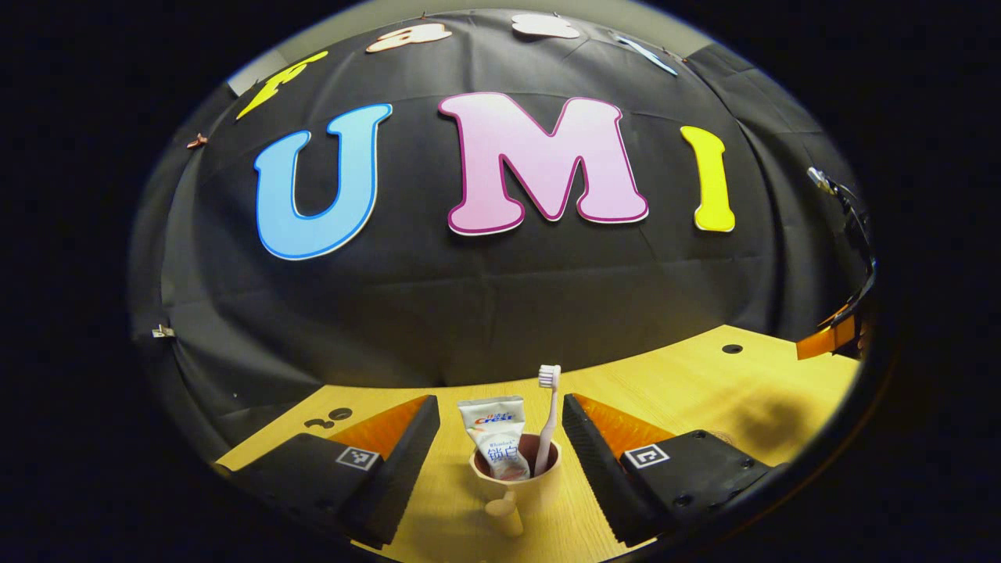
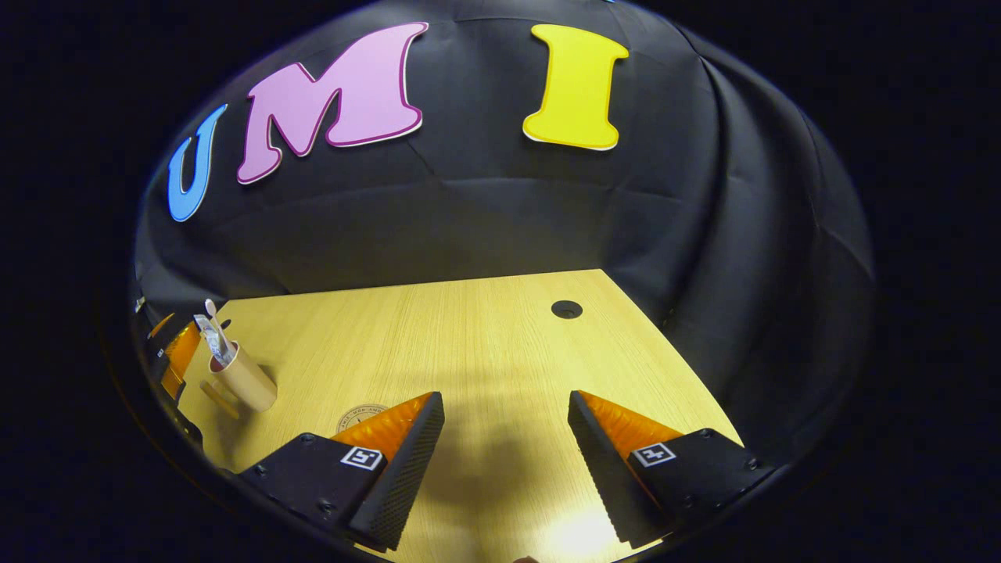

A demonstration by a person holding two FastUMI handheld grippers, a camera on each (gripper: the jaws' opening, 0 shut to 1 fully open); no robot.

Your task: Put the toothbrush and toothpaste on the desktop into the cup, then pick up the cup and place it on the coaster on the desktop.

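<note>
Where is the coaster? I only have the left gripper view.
Observer: In the right gripper view, the coaster lies on the desktop, partly hidden behind one finger of the right gripper.
Operator: Is the cup touching it?
Observer: No, the cup stands apart from it, farther left in that view.
Operator: Is the right gripper carrying anything?
Observer: No, its jaws stand open with nothing between them.

The cup, brush and paste upright in it, stands between the left gripper's spread fingers, gaps either side. Bare table lies ahead of the right gripper to the far edge.
</note>
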